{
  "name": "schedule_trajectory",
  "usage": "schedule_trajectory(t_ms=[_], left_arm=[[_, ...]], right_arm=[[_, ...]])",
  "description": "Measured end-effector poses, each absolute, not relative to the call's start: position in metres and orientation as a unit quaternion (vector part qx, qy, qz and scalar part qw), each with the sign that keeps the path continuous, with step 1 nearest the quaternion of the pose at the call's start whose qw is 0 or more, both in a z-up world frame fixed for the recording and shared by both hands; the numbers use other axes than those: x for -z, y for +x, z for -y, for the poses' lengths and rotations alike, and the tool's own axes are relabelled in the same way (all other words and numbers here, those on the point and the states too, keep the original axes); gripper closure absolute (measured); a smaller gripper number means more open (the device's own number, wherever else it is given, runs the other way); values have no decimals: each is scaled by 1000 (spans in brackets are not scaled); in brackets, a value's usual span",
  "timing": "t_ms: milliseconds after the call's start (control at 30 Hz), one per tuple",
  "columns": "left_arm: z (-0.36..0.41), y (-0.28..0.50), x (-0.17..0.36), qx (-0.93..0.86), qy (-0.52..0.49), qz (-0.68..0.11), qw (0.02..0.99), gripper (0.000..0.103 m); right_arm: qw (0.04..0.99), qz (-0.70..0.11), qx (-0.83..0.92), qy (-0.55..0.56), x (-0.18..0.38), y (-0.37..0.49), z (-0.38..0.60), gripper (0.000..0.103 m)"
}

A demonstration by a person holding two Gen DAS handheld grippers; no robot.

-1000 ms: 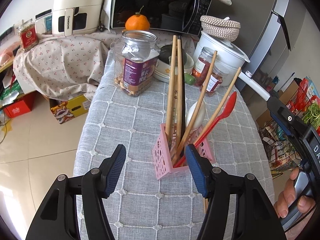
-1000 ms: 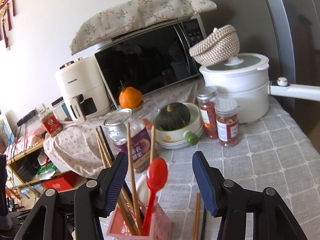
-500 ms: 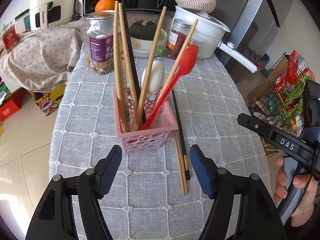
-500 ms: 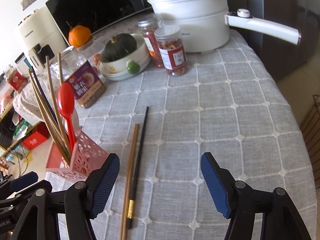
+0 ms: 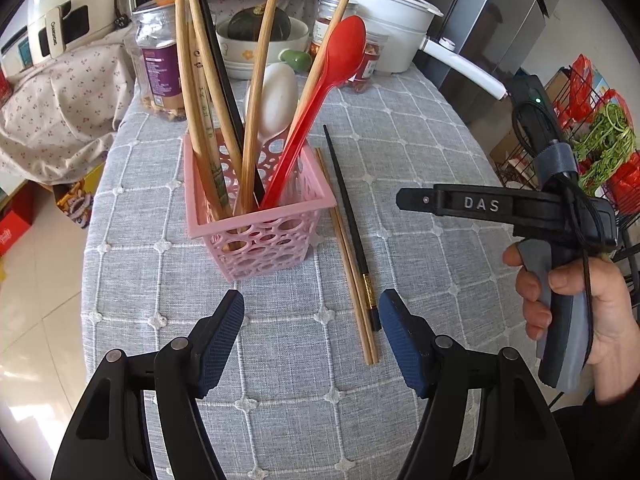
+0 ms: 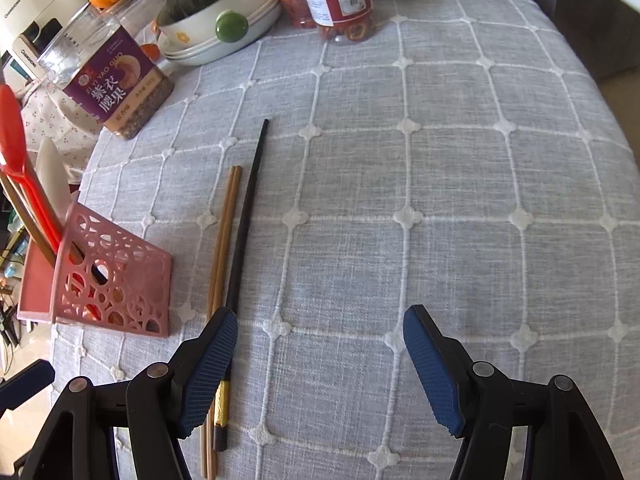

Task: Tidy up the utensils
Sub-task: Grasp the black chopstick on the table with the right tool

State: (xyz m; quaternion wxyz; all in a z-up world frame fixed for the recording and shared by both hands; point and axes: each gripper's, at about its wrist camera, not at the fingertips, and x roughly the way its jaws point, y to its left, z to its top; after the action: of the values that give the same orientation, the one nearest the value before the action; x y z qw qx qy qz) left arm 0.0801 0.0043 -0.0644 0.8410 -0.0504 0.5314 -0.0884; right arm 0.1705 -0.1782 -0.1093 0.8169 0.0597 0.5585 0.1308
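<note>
With the right hand-held gripper wide and empty, collecting the loose chopsticks beside the pink basket calls for shifting left.

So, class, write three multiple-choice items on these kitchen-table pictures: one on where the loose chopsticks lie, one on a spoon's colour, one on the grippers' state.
1. The loose chopsticks lie: A in the basket; B on the cloth beside the pink basket; C in the bowl.
2. The long spoon in the basket is: A red; B green; C blue.
3. The left gripper and right gripper are: A both gripping chopsticks; B one shut; C both open, empty.

Answers: B, they lie flat by the basket; A, plainly red; C, nothing sits between the pads.
</note>
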Motion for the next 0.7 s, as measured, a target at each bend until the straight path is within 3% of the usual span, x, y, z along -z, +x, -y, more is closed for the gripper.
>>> schedule_trajectory(t_ms=[133, 400, 567, 700], left_arm=[[-14, 78, 64, 91, -51, -533, 840, 30], [-31, 74, 63, 92, -54, -530, 841, 32], [-25, 67, 57, 102, -27, -517, 849, 44], [-8, 63, 51, 120, -5, -511, 851, 55]], right_arm=[[810, -563, -143, 85, 121, 192, 163, 50], [808, -563, -148, 91, 141, 218, 130, 75], [827, -550, -117, 27, 142, 217, 114, 97], [820, -562, -105, 17, 140, 214, 123, 99]])
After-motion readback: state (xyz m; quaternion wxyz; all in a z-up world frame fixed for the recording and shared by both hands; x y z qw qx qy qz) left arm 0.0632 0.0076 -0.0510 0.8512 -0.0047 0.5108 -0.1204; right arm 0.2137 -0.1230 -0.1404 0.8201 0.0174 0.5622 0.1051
